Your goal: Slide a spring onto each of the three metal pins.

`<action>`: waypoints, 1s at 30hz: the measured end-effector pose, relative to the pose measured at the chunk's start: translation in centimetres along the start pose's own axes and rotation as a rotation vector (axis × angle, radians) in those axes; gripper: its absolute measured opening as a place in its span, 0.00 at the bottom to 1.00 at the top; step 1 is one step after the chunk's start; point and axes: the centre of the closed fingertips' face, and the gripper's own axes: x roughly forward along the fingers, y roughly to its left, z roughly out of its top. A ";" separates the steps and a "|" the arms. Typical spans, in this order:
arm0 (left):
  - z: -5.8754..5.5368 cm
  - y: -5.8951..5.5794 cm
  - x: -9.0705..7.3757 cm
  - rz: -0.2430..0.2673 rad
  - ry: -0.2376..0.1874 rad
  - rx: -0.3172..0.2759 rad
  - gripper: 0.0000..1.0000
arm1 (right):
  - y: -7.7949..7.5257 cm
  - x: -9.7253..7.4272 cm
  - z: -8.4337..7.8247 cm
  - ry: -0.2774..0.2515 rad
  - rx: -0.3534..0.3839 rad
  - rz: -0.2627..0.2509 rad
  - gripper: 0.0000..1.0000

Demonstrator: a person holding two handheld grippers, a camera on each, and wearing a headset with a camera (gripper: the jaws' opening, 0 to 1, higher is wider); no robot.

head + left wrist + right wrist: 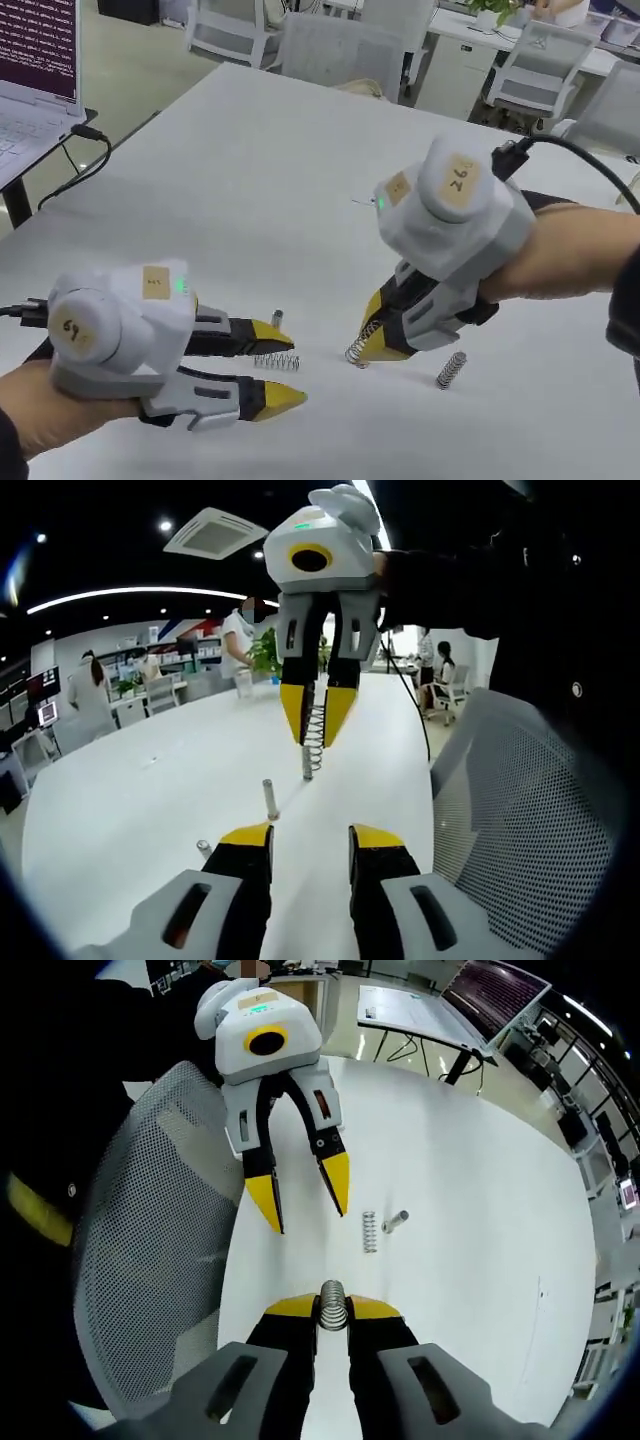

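The left gripper (279, 365) is held nearest, its jaws spread wide with nothing gripped. An upright metal pin (277, 319) is seen just beside its far jaw tip. A loose spring (276, 361) is laid flat just in front of that pin, between the open jaws. To the right of the pin, a second spring (359, 349) is pinched in the closed right gripper (374, 348), low over the white table (250, 180). A third spring (451, 369) is laid farther right of the pin. A laptop (35, 60) is set well beyond the pin, to its left.

open laptop (35, 60), mesh office chairs (540, 65)
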 end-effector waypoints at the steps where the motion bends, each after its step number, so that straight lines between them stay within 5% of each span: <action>1: -0.1 0.1 -0.2 0.005 0.000 -0.004 0.24 | -0.2 -0.2 -0.2 0.001 0.006 -0.005 0.08; 13: -2.0 1.0 -2.1 0.088 0.000 -0.063 0.41 | -2.2 -1.6 -2.1 0.003 0.069 -0.057 0.08; 30: -3.8 1.2 -3.3 0.167 0.004 -0.098 0.66 | -3.7 -1.2 -3.6 0.037 0.100 -0.079 0.08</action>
